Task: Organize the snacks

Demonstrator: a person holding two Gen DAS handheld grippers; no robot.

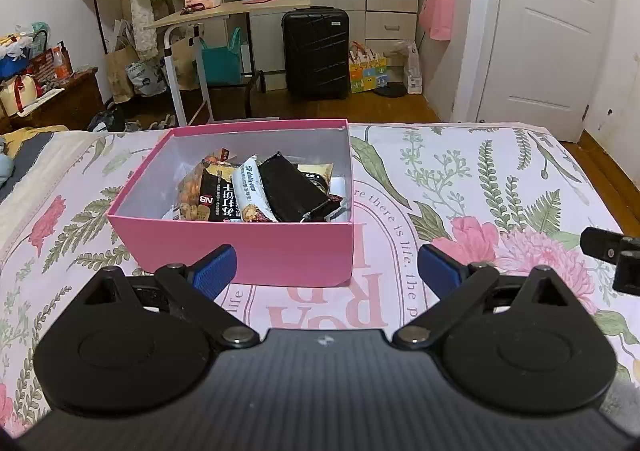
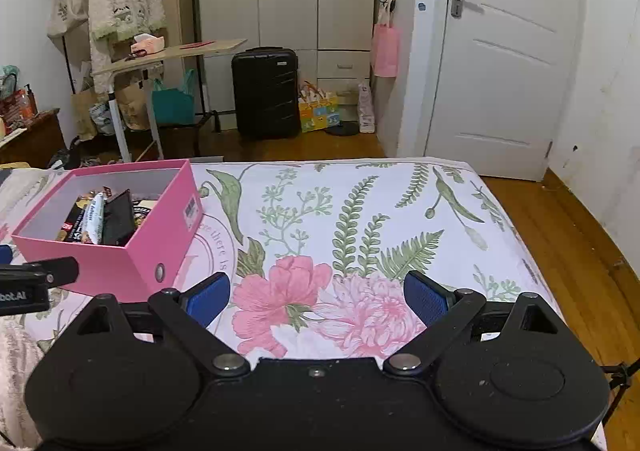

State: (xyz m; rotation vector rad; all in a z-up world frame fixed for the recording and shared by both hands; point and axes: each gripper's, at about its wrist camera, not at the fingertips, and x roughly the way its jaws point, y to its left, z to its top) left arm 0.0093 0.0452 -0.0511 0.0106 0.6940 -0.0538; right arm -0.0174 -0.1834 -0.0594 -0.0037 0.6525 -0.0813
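Observation:
A pink box [image 1: 256,247] stands on the floral bedspread and holds several snack packets: a black wrapper [image 1: 292,191], a white bar [image 1: 250,191], an orange-and-black packet [image 1: 208,195]. My left gripper [image 1: 326,271] is open and empty, just in front of the box's near wall. My right gripper [image 2: 316,303] is open and empty over the pink flower print, to the right of the box [image 2: 132,247]. The packets [image 2: 108,217] also show in the right wrist view.
The bed's far edge [image 1: 440,125] drops to a wooden floor. Beyond stand a black suitcase [image 1: 316,51], a side table [image 1: 224,11], bags and a white door [image 1: 548,31]. The right gripper's tip [image 1: 612,251] shows at the left view's right edge.

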